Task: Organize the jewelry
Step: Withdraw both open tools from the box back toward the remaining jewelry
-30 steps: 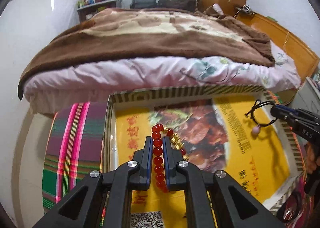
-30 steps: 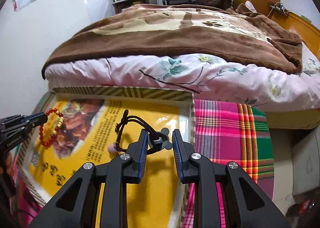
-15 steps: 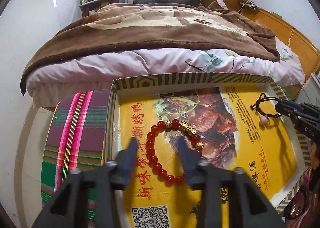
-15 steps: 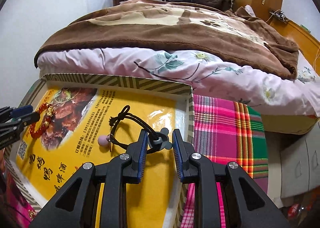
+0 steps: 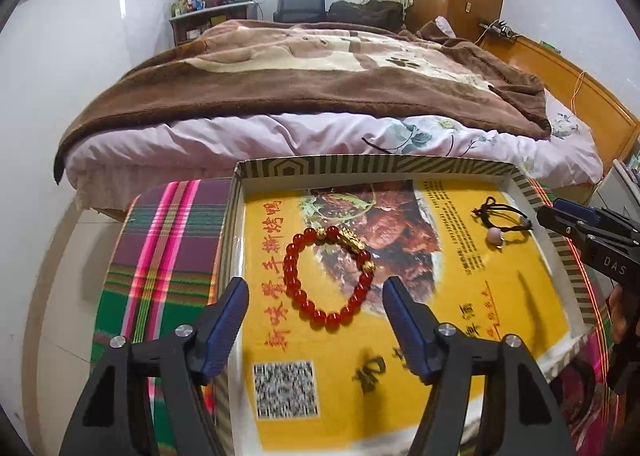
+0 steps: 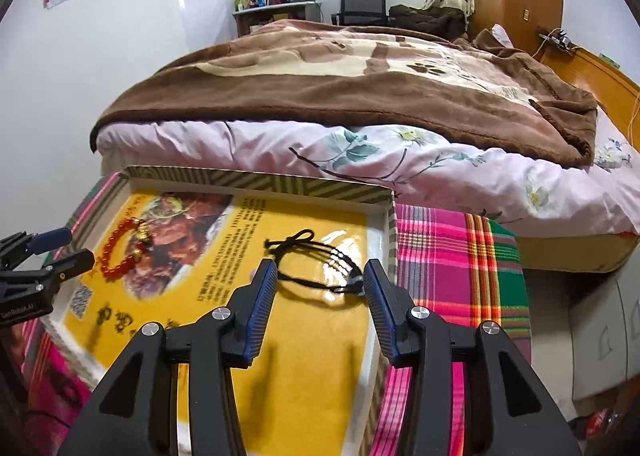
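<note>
Nearest, the left gripper [image 5: 316,310] hangs with its fingers spread wide, empty, over the red bead bracelet [image 5: 328,276] lying near the tray's [image 5: 360,167] left middle, while the right gripper [image 6: 320,288] is likewise spread around the black cord bracelet [image 6: 316,264] by the tray's right edge, the bed [image 5: 320,95] beyond.
</note>
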A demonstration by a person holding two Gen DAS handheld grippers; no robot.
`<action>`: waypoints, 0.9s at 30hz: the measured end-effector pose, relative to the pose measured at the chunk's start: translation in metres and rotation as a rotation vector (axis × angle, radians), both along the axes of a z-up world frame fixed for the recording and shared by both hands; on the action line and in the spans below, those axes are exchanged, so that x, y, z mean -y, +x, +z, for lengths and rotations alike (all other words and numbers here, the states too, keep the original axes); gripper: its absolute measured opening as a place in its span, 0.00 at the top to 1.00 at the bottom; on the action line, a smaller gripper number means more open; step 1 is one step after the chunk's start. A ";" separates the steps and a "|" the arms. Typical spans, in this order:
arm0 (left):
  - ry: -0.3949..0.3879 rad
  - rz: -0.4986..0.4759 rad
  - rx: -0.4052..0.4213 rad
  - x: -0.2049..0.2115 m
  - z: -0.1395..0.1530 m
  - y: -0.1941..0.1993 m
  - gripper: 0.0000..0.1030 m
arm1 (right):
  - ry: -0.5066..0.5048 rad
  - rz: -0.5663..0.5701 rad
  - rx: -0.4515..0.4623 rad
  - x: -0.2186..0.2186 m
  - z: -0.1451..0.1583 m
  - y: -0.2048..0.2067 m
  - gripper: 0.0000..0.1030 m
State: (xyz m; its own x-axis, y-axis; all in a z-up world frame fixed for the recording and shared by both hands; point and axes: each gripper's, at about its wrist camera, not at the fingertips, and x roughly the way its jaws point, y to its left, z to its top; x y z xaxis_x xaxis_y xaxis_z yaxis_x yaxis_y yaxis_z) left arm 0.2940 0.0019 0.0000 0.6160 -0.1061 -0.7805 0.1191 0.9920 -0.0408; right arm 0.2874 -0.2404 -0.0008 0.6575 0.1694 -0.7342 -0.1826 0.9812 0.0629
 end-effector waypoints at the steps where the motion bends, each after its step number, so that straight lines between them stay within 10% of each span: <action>1: -0.002 0.004 0.002 0.000 0.002 -0.006 0.32 | 0.009 0.001 0.005 0.001 0.001 -0.005 0.55; 27: -0.100 0.026 0.123 -0.030 0.036 -0.159 0.19 | 0.186 -0.104 0.073 0.030 0.013 -0.163 0.47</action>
